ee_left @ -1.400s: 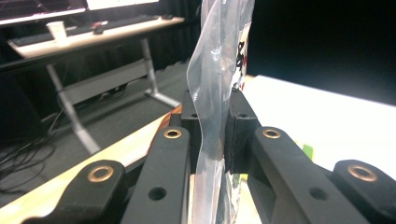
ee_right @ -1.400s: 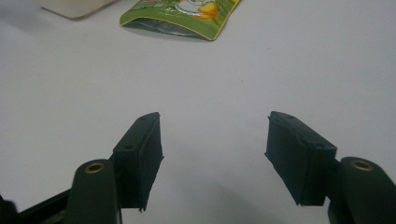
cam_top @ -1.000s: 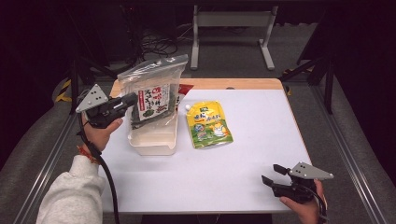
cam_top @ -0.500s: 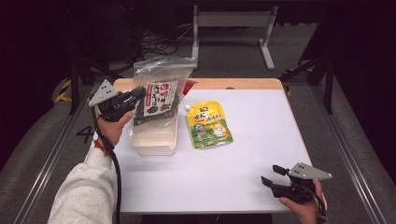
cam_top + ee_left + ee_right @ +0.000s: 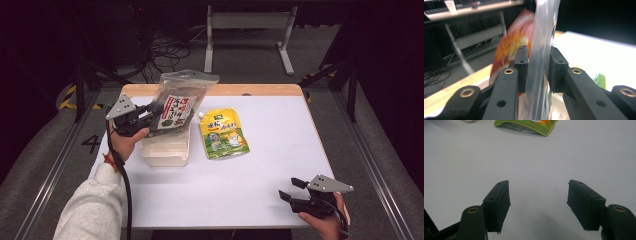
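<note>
Care pays: left gripper (image 5: 152,111), jaws just easing off the clear bag (image 5: 176,107), should release squarely over the white tub (image 5: 165,150) near the table's (image 5: 260,195) left edge.

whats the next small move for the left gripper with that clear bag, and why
Probably open the left gripper a little more and draw it back. The clear bag already leans over the white tub, with its lower end apparently inside. The jaws have just been opening, and in the left gripper view the film runs between the pads with slight gaps. The right gripper sits open, far off.
</note>
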A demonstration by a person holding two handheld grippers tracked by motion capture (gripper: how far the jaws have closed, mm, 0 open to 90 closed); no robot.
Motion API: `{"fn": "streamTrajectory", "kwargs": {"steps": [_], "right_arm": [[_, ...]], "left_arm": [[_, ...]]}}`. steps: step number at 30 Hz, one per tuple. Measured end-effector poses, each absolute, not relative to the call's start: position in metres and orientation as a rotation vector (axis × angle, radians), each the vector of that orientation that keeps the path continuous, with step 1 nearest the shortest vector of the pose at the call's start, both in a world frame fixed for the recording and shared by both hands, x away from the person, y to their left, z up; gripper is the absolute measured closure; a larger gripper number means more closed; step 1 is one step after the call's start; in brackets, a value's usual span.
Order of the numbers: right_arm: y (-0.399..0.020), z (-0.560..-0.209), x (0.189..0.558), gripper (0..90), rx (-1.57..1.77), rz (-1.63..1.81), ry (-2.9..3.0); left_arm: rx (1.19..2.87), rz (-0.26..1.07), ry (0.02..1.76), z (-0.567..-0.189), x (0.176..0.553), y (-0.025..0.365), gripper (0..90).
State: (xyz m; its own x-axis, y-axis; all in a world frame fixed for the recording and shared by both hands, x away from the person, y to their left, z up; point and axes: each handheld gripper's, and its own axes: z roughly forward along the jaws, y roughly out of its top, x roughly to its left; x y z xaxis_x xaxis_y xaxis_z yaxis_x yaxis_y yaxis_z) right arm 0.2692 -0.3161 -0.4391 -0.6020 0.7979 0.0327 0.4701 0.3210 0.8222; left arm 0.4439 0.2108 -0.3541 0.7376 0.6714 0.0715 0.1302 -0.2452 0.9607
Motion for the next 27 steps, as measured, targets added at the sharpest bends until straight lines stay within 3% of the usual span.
{"fn": "streamTrajectory", "kwargs": {"steps": [6,9,16,23,27], "right_arm": [[-0.317,-0.439,0.268,33.8,1.127,1.179,2.217],[-0.317,-0.441,0.269,32.8,1.128,1.165,2.238],[-0.313,-0.443,0.271,32.3,1.122,1.143,2.272],[-0.312,-0.446,0.272,32.0,1.116,1.128,2.291],[-0.311,-0.446,0.273,32.0,1.115,1.131,2.295]], "left_arm": [[1.825,0.561,0.648,-0.364,0.434,0.224,69.6],[1.888,0.564,0.651,-0.368,0.429,0.225,60.3],[1.982,0.507,0.659,-0.376,0.429,0.228,65.3],[1.899,0.395,0.693,-0.396,0.442,0.234,68.9],[1.902,0.402,0.691,-0.403,0.443,0.237,69.4]]}}
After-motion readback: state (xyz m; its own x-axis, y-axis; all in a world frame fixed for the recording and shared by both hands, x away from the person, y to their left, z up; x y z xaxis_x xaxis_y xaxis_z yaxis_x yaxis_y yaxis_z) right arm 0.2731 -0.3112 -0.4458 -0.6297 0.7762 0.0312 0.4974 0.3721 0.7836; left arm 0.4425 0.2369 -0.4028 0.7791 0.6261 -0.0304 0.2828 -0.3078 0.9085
